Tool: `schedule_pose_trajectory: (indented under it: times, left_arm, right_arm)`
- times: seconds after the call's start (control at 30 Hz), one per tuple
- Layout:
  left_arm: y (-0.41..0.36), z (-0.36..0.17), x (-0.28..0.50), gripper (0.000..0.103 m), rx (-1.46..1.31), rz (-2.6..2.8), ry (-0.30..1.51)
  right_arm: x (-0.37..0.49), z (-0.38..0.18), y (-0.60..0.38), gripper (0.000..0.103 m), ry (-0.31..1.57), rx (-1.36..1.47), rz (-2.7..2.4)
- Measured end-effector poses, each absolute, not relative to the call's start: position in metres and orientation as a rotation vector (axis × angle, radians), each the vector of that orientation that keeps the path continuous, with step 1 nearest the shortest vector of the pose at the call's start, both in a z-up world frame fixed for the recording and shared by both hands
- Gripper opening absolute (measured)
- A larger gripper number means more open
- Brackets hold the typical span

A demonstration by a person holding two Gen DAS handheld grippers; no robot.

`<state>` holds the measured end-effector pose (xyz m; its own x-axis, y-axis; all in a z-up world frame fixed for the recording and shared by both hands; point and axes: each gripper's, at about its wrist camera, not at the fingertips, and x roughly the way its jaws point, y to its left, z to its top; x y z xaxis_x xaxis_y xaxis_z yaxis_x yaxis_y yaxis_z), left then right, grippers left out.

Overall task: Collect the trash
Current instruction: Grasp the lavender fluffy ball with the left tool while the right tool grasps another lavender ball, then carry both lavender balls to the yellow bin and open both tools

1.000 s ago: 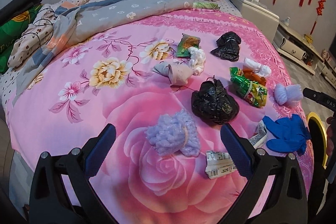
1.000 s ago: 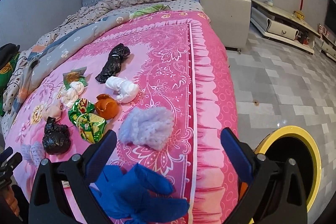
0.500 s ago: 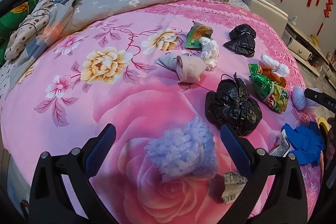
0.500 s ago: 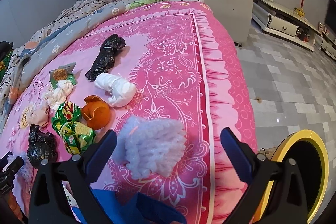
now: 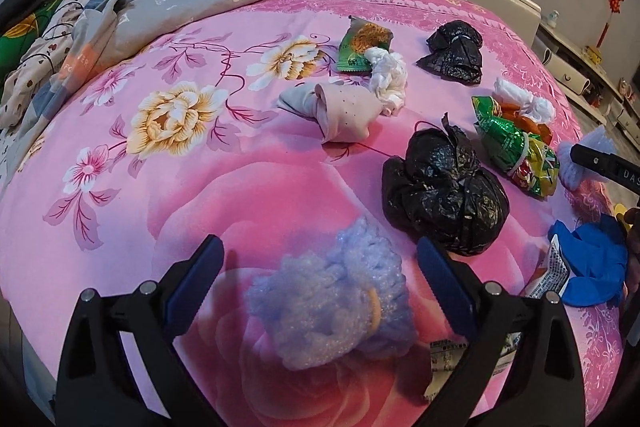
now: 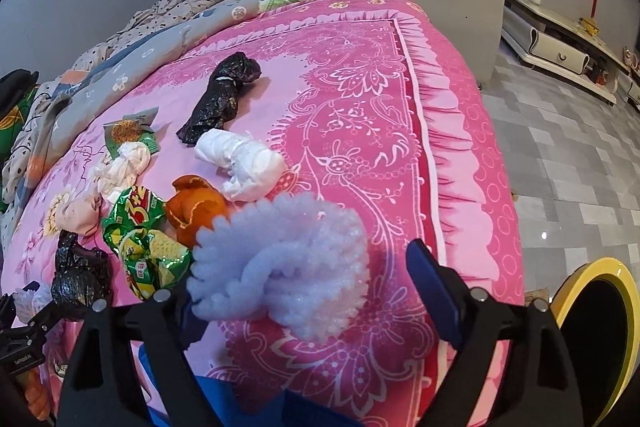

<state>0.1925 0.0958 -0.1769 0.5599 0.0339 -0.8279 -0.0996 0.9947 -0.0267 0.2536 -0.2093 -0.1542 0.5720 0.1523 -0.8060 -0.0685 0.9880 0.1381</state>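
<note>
Here the left gripper [image 5: 318, 267] hangs spread wide around one foam fruit net [image 5: 332, 311] on the pink bedspread [image 5: 160, 187]; the right gripper [image 6: 304, 267], likewise unclenched, straddles a second foam net [image 6: 280, 263]. Both look feather-light and springy, so pinch across the bunched middle. Two black bags [image 5: 444, 187] too, and probably one blue glove [image 5: 592, 263].

- The bed cover [image 5: 168, 195] is soft printed cloth, matt.
- The black bag [image 5: 444, 195] is crinkled glossy plastic.
- The foam net [image 6: 288, 259] looks spongy, faintly glittering.
- The snack wrapper [image 5: 516, 151] is shiny foil.
- The blue glove [image 5: 592, 263] is probably smooth rubber.
- The floor [image 6: 580, 155] is polished tile.
</note>
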Motion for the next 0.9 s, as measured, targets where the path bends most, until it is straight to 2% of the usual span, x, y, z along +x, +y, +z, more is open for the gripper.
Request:
schedule_pose_trajectory:
  times: [0.03,0.13,0.33,0.7,0.9]
  left_arm:
    - [0.093,-0.179,0.193,0.07,-0.065,0.074,0.983]
    - [0.088,-0.185,0.196,0.06,-0.045,0.078,0.991]
    - [0.09,-0.183,0.194,0.056,-0.09,0.06,0.973]
    - [0.106,-0.154,0.172,0.056,-0.174,0.091,0.866]
    - [0.093,-0.125,0.154,0.057,-0.159,0.057,0.816]
  right_arm:
    - [0.253,-0.154,-0.206,0.072,0.949,0.087,0.142]
    - [0.251,-0.154,-0.199,0.058,0.932,0.06,0.178]
    - [0.246,-0.15,-0.199,0.052,0.892,0.067,0.193]
    - [0.221,-0.119,-0.22,0.052,0.829,0.152,0.202]
    - [0.194,-0.084,-0.234,0.052,0.823,0.206,0.22]
